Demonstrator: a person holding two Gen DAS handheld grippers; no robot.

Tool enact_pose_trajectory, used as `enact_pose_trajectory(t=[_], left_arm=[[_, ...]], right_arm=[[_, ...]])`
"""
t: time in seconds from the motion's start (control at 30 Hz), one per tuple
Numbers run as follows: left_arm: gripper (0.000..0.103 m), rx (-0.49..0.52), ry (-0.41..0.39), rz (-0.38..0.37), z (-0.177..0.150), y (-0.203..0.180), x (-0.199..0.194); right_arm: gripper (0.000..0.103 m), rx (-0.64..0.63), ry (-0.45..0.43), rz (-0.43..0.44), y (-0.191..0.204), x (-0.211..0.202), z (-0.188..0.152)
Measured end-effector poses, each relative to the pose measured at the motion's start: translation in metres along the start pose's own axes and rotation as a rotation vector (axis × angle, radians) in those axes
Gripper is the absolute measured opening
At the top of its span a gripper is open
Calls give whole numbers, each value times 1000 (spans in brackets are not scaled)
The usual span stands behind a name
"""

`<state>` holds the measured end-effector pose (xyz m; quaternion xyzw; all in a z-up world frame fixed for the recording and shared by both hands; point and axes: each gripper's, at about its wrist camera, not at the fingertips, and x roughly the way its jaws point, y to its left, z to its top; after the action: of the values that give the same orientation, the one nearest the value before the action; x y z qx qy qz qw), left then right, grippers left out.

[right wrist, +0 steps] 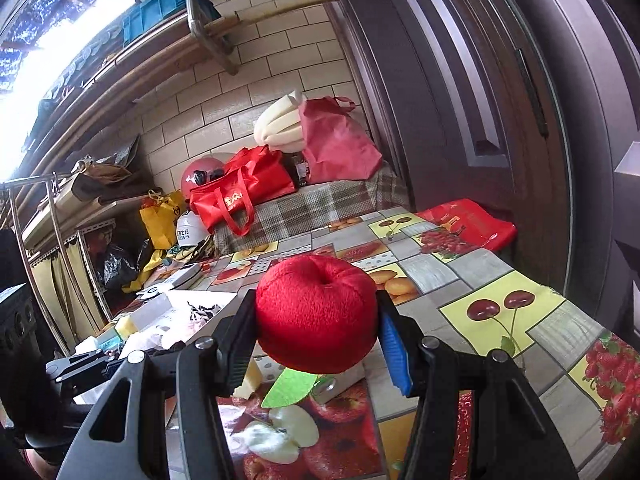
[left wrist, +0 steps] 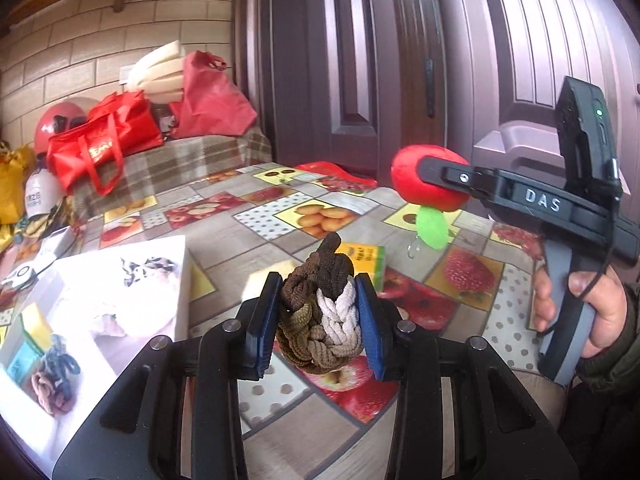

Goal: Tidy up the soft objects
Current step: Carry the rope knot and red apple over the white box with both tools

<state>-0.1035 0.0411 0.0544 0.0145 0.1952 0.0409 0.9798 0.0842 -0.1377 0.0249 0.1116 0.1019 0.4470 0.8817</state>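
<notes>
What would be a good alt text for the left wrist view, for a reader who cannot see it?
The left claw grips a bundle of braided brown and white hair ties above a fruit-patterned tablecloth. At right, the right claw holds a red plush apple; a white box sits at left.

Home storeroom: fruit-print tablecloth [right wrist: 500, 264], helmets [right wrist: 200, 178], bags [right wrist: 240, 192]

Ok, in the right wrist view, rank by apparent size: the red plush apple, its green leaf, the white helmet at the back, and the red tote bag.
1. red plush apple, inflated by nearness to the camera
2. red tote bag
3. green leaf and white helmet: look alike, unranked
</notes>
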Motion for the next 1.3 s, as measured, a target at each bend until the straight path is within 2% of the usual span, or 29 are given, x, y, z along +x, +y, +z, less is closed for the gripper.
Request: enact_pose_trajectory(t=[0.63,1.3], left_arm=[[36,-78,-45,100,-13,45,-29],[36,-206,-47,314,-41,136,-74]], right_arm=[[56,-139,-4,46,49,3,-13],[56,-266,45,145,103,25,-23]])
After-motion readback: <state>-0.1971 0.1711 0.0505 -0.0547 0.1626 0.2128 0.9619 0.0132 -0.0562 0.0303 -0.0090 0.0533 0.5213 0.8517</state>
